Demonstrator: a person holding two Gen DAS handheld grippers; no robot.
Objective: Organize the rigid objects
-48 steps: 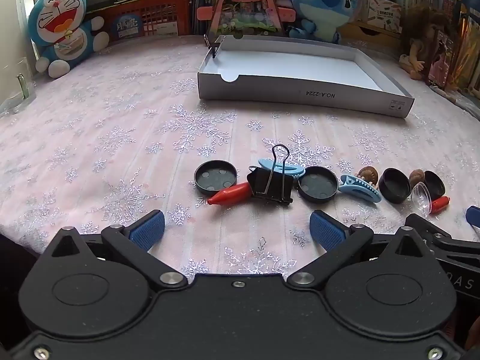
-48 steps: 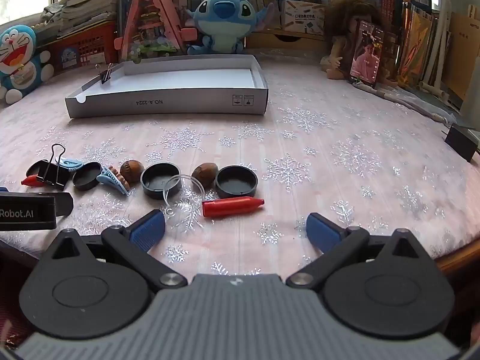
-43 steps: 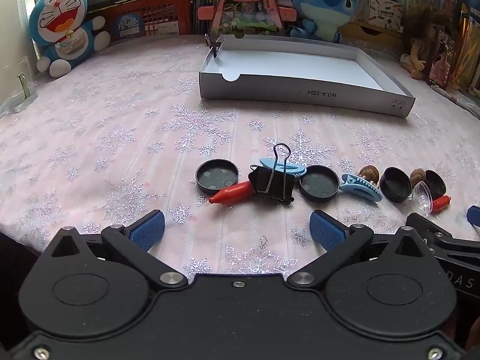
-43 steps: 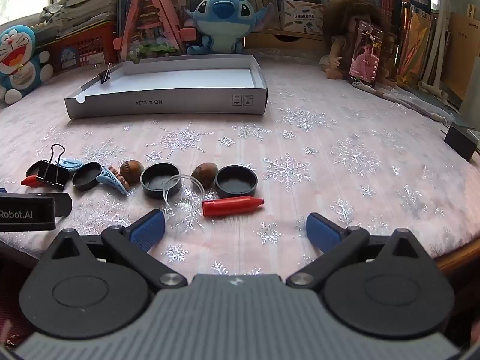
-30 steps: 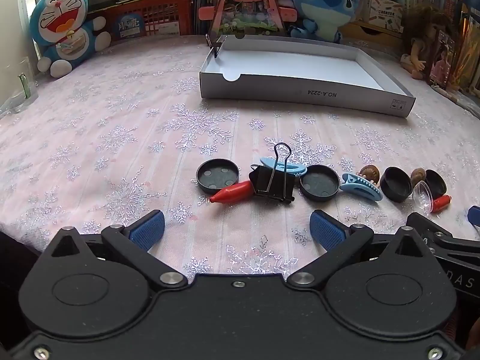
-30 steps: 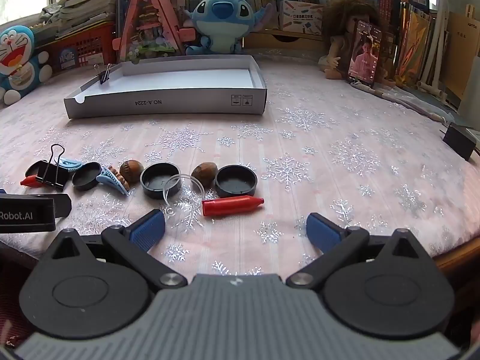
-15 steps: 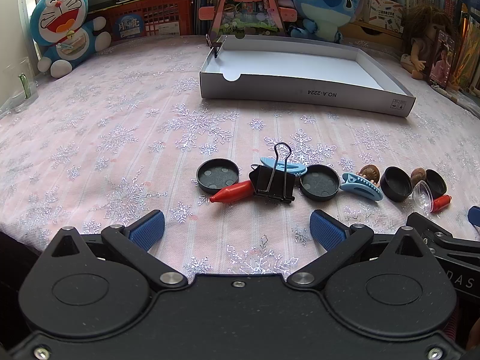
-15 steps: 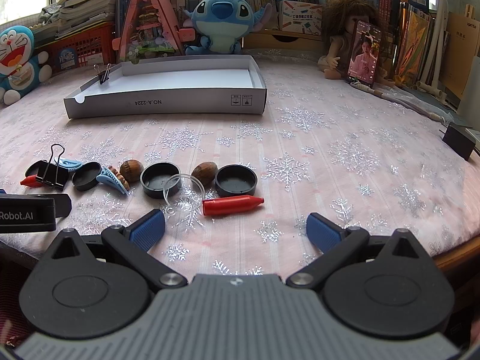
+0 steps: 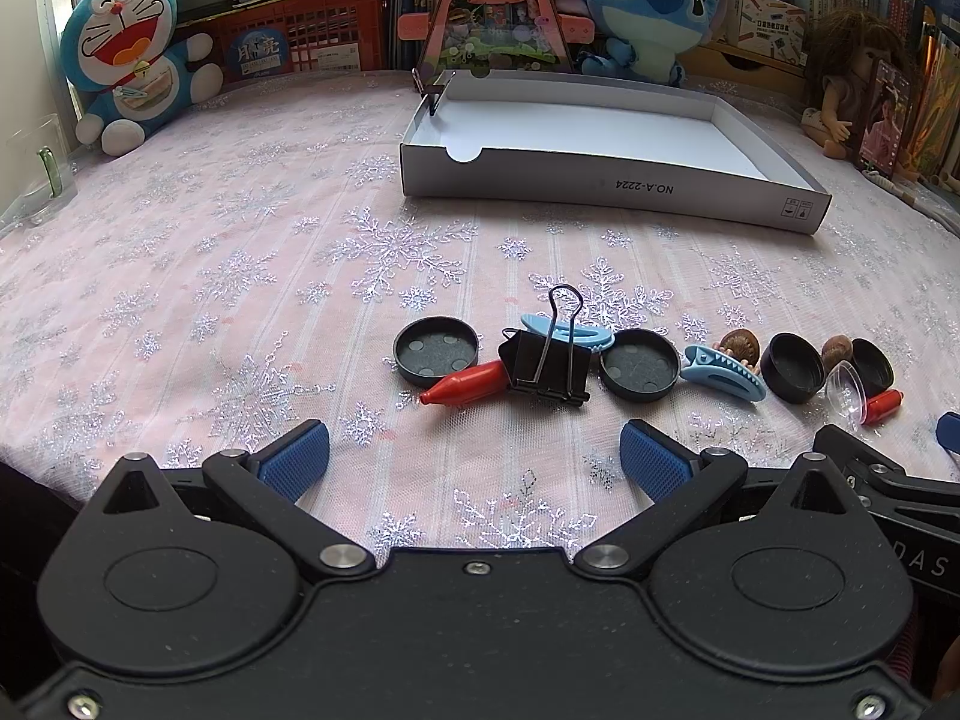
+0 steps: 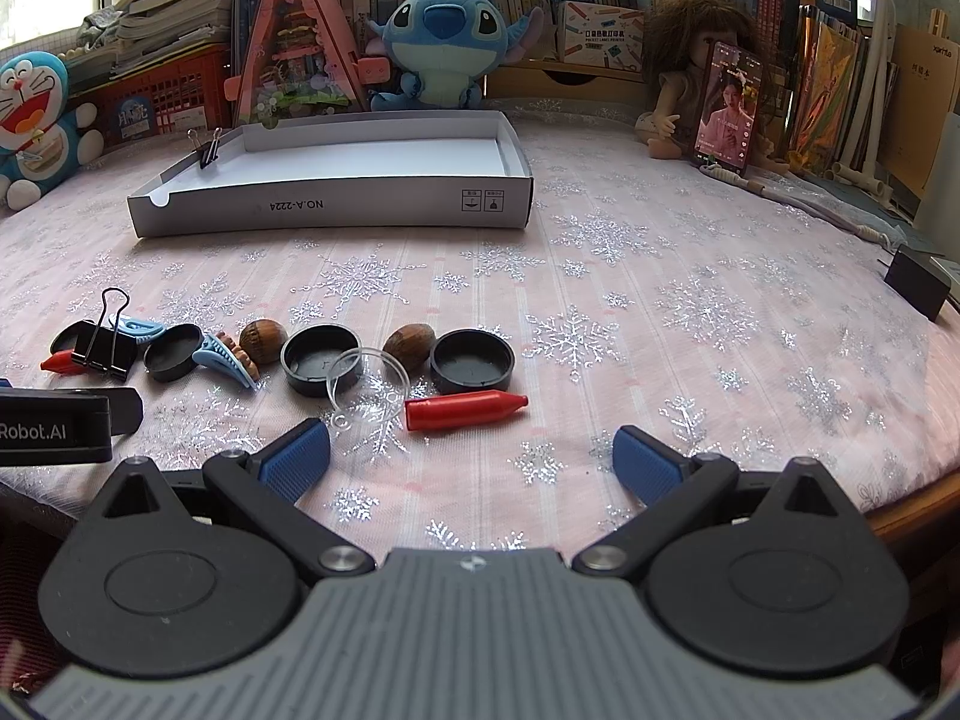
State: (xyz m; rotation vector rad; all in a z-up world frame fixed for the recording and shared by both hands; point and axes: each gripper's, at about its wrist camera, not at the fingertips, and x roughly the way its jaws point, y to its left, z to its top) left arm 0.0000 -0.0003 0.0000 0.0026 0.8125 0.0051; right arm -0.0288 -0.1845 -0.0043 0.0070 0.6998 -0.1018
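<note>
on the pink snowflake cloth [image 9: 252, 252], near the front edge: a loose row of small hard things, well apart from the white box [image 10: 336, 210] behind it. count, both views taken together: black round lids, four (one [image 9: 436, 350] at the left end, one [image 9: 639, 365] past the clip, two more toward the right [image 10: 321, 359], [image 10: 471, 360]); red crayons, two ( [image 9: 465, 383] touching the clip, [image 10: 465, 410] lying alone in front); blue hair clips, two ( [image 9: 567, 329], [image 9: 723, 371]); brown nuts, two ( [image 10: 262, 341], [image 10: 410, 346]); black binder clip, one [image 9: 549, 366], handle upright; clear plastic dome, one [image 10: 366, 381], leaning on a lid. a second, smaller binder clip [image 10: 207, 151] sits on the box's left wall; the box floor looks bare. left gripper [image 9: 474, 459]: fingers spread wide, holding nothing, just short of the clip and crayon. right gripper [image 10: 471, 462]: likewise spread and bare, just short of the front crayon. step, as judged: start of sorting, nothing moved into the box. next move likely calls for lowering over one piece, closing, and carrying it to the box.
</note>
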